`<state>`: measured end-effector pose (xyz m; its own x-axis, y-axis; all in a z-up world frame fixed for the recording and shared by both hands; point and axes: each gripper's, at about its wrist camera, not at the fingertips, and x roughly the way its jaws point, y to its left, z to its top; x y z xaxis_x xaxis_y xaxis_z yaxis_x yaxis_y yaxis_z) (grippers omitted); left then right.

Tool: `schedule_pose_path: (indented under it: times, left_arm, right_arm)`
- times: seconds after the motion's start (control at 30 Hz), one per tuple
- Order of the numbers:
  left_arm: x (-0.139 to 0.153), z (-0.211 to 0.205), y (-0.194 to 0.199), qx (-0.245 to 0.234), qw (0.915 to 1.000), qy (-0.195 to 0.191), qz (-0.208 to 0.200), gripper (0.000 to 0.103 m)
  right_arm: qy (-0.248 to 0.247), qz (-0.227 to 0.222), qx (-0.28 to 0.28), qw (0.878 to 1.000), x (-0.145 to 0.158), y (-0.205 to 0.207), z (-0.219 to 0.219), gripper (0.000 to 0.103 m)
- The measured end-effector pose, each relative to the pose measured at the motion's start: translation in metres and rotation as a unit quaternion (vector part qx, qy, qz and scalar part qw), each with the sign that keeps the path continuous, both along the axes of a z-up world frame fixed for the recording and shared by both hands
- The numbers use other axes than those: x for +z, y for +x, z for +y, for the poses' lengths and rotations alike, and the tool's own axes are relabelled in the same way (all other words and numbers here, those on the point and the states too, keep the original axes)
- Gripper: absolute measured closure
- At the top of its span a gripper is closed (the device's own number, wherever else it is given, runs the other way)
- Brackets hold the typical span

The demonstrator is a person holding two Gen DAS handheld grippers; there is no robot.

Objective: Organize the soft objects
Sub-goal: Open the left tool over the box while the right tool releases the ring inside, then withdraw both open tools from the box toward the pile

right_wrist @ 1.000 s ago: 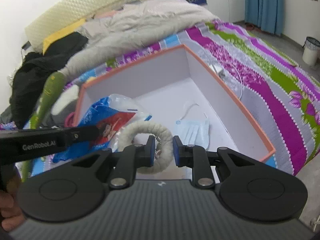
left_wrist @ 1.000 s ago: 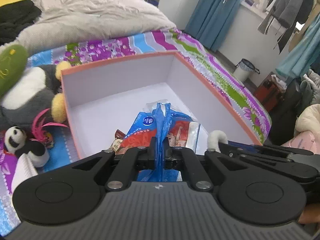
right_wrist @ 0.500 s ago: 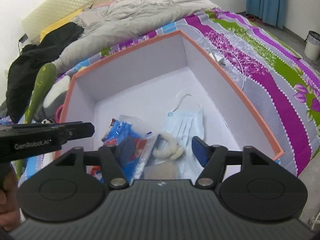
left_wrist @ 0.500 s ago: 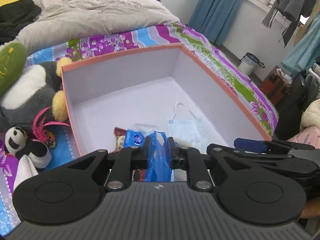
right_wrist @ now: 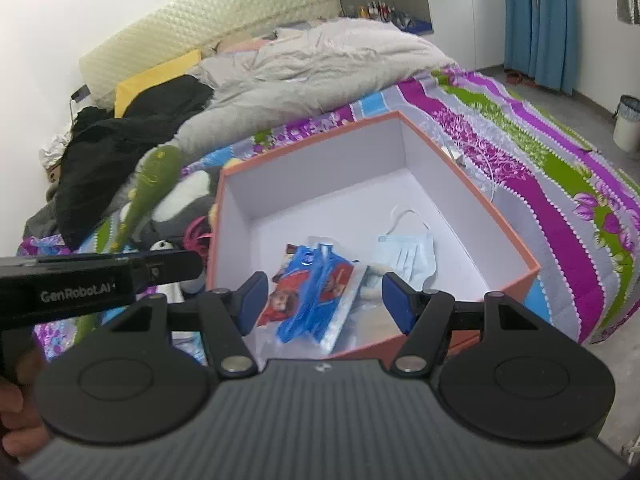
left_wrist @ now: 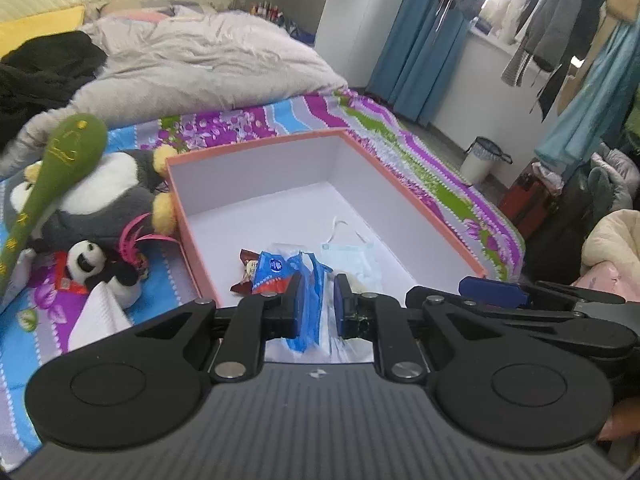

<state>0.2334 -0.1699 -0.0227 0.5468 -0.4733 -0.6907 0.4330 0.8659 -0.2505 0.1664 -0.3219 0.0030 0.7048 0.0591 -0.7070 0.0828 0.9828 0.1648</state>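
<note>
White "GenRobot.AI" lettering marks your left gripper point(right_wrist: 192, 264), its fingers slightly parted, gripping nothing. Your right gripper point(right_wrist: 320, 300) gapes empty above the blue plastic snack packet point(right_wrist: 316, 292) in the orange-rimmed box point(right_wrist: 532, 268).

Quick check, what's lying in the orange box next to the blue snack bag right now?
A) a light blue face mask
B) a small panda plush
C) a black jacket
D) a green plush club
A: the light blue face mask lies on the floor of the orange box, just right of the blue snack bag; the panda plush sits outside on the bedspread.
</note>
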Motion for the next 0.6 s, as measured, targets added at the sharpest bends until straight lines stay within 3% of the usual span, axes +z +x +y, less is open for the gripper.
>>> schedule_pose_path:
  times: [0.6]
  left_arm:
    - [0.031,0.078,-0.124,0.033,0.9986,-0.030,-0.029,0.085]
  right_arm:
    - [-0.024,-0.045,0.023,0.998,0.029,-0.103,0.056,0.037]
